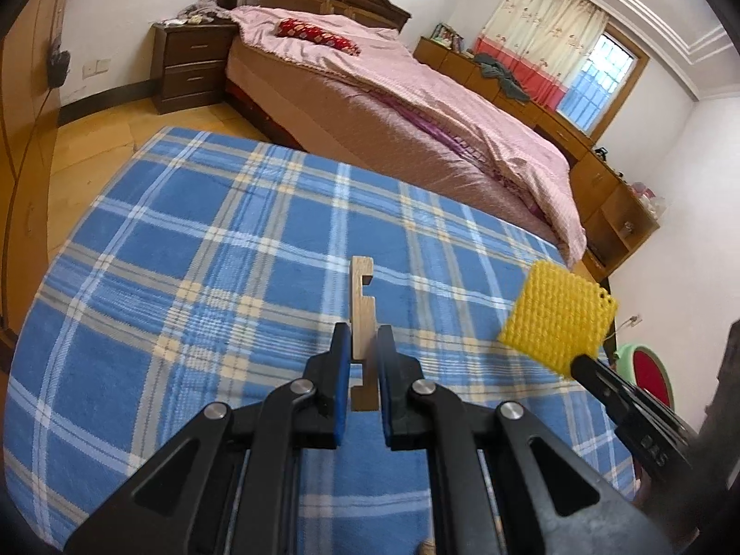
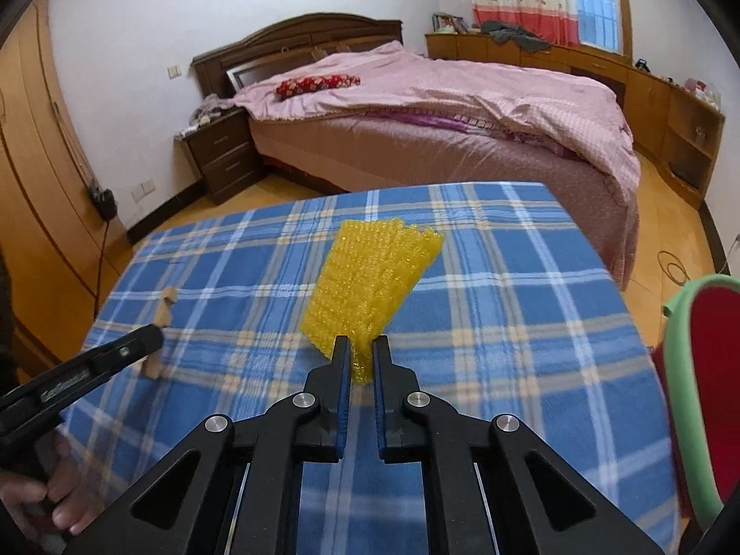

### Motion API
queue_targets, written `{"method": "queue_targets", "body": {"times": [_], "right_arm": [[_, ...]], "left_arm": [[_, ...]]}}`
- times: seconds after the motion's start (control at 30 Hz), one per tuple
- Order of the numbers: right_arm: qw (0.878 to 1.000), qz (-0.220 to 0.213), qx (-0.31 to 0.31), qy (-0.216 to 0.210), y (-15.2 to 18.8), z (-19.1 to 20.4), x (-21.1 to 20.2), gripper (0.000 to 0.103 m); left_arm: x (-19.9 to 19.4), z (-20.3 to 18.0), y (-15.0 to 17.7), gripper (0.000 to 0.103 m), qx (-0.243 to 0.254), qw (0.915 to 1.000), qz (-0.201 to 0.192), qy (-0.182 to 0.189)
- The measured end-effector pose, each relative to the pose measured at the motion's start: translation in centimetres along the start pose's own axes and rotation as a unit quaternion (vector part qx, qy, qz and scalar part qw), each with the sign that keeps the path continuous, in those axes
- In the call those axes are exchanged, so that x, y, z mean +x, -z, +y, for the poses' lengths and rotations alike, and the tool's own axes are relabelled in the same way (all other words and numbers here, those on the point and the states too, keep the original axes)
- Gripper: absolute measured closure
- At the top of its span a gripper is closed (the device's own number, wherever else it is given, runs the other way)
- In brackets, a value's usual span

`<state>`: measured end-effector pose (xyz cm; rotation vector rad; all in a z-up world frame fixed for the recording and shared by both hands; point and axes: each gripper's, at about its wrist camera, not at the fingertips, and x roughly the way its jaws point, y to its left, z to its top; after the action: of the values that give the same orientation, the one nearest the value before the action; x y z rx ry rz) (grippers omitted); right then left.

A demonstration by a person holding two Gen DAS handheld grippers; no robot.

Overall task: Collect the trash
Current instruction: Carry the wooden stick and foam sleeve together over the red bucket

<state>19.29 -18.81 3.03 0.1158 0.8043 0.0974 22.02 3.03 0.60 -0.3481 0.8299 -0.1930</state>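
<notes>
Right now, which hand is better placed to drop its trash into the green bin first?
Right. The right gripper, shut on the yellow foam net, has the green bin beside it; the left gripper is farther away.

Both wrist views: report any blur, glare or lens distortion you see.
Left wrist view: fisheye bends the plaid tablecloth and ceiling moulding; the window is blown out; the wooden piece in the left gripper is sharp, one fingertip slightly smeared. Right wrist view: dark vignette corners, the person's hand is motion-blurred; the yellow foam net in the right gripper is crisp.
</notes>
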Motion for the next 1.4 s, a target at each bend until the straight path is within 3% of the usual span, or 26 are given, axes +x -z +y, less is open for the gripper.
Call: {"method": "queue_targets", "body": {"times": [0.67,1.4], "right_arm": [[0.994,-0.092,0.055,0.001,3.6,-4.0,-13.0,0.095],[0.984,-0.152,0.094,0.004,6.6,-8.8,-20.2,0.095]], "left_arm": [[-6.4,-6.4,2.4,0.093,0.056,0.9967,-0.013,0.058],[-9.8,-14.0,5.5,0.093,0.089,0.9906,-0.002,0.104]]}}
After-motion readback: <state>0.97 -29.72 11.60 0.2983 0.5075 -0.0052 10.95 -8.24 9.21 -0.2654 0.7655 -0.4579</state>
